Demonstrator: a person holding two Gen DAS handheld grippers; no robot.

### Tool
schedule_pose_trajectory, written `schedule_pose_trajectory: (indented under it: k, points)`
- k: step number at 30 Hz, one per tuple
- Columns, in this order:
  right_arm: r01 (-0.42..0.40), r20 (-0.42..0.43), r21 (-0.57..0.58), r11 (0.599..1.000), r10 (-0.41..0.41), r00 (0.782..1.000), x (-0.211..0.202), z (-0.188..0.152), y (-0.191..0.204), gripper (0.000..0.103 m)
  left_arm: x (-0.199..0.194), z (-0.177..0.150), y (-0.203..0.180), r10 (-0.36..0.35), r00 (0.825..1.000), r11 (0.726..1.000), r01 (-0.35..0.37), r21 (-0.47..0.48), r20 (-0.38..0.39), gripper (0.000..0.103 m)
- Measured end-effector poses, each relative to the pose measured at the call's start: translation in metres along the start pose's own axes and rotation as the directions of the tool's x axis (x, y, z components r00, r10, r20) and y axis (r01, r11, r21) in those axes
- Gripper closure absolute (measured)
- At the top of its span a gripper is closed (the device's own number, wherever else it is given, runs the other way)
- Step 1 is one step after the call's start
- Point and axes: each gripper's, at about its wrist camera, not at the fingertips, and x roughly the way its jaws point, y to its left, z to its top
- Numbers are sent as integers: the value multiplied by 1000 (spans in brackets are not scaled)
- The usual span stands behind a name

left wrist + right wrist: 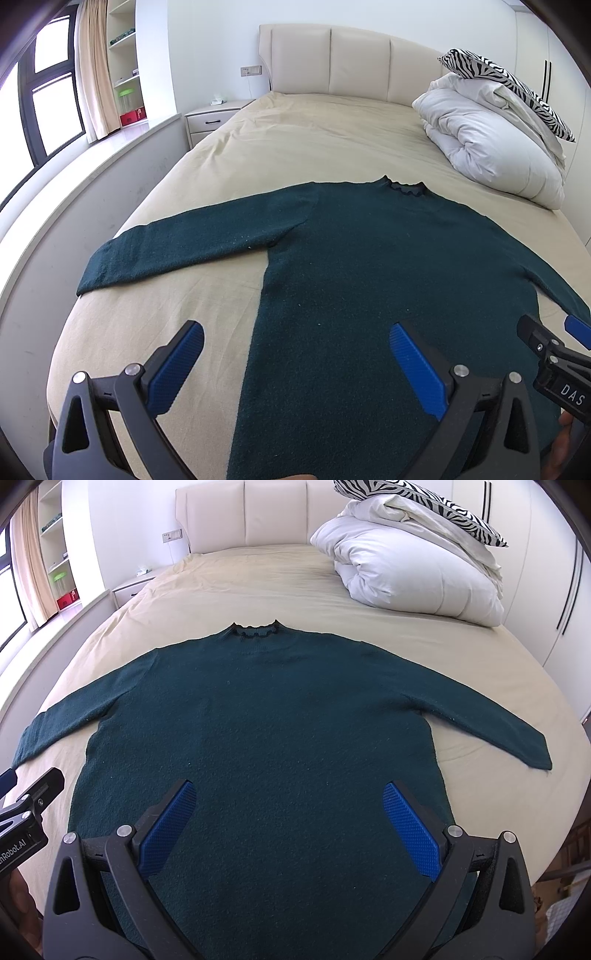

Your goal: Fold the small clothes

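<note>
a dark green long-sleeved knit sweater (pixel 258 720) lies flat and face-up on the beige sheet of the bed (pixel 229 587), its frilled collar (pixel 255 629) pointing toward the far padded cream headboard (pixel 243 513) and its hem toward the near edge. both sleeves are spread outward, the left sleeve (pixel 184 243) reaching toward the left side of the bed and the right sleeve (pixel 491 727) angling out to the right and slightly nearer.

the left gripper (pixel 295 365) hangs above the near left part of the sweater with its blue-padded fingers spread wide apart and nothing between them; its left finger sits over bare sheet, its right finger over the sweater's body, so the garment's left side edge runs between them. the right gripper (pixel 290 823) is likewise spread wide and empty, both fingers over the lower body of the sweater, near the hem (whether either one touches the fabric cannot be told). each gripper shows at the edge of the other's view, so the two sit side by side and close together.

at the far right of the bed a rolled white duvet (pixel 413 568) is piled with a zebra-print pillow (pixel 424 502) on top. a white nightstand (pixel 210 118) stands to the left of the headboard, with open shelves (pixel 125 66) and a beige curtain (pixel 92 70) beyond it by the window.
</note>
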Motion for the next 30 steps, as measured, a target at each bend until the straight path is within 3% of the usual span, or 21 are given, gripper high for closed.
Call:
schedule_pose_trajectory:
  k: [25, 30]
  points:
    - [-2, -15, 1, 1000, 3, 1000, 8, -2, 2, 0, 5, -4, -5, 13, 1000, 1000, -14, -22, -15, 0]
    - [-8, -20, 12, 1000, 8, 1000, 15, -1, -7, 0, 12, -5, -7, -19, 1000, 999, 19, -39, -15, 0]
